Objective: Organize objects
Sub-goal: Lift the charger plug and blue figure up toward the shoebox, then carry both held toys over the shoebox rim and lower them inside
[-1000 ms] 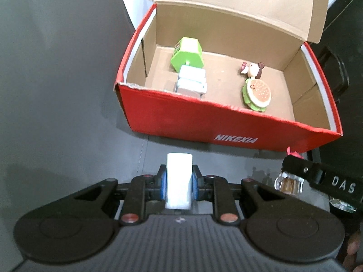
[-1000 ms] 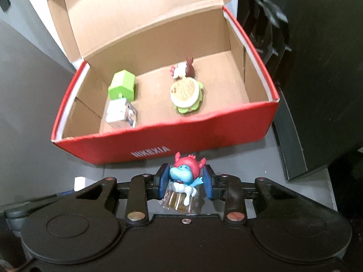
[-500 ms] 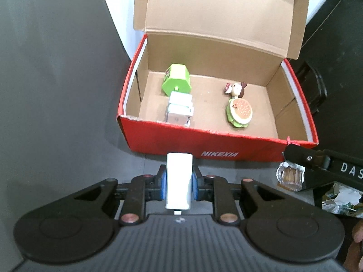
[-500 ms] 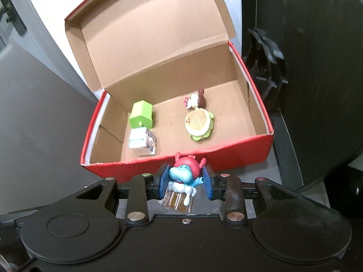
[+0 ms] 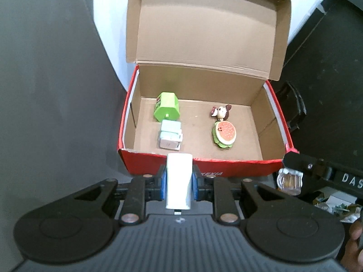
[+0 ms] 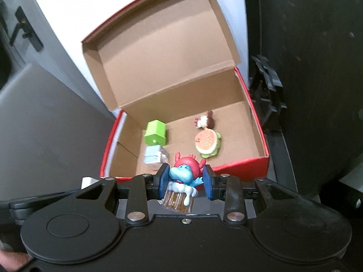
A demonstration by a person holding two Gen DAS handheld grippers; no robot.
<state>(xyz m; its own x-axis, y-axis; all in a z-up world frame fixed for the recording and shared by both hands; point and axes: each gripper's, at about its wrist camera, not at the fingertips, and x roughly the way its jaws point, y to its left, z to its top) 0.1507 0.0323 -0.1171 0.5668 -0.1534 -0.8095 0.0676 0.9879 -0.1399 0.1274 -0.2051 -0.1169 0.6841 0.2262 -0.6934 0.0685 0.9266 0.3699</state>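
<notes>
We hold 2 things at once here. Our left gripper (image 5: 179, 182) has its blue pads (image 5: 163, 184) pressed tight against both sides of a white block (image 5: 178, 180), which stands upright between them, in front of the near wall of the red box (image 5: 238, 166). Our right gripper (image 6: 185, 180) is clamped on a small figure (image 6: 185, 176): blue face, red cap, sitting on a clear amber mug, tilted a little to one side between the pads. From the left wrist view we catch that same mug at the right edge, just beside the box's near right corner.

The box sits open on the grey table (image 5: 56, 113), its brown lid (image 5: 208, 27) standing up at the back. 4 things lie on its floor. On the left side, a green block (image 5: 167, 110) with a pale blue-white block (image 5: 170, 134) just in front of it, nearer to us; the 2 look to be touching. On the right side, a small brown-and-white figure (image 5: 220, 112) with a burger toy (image 5: 224, 134) right in front of it, close enough that we cannot tell whether they touch. The 2 pairs lie well apart.

To the right of the box stands a dark panel (image 6: 317, 90).
</notes>
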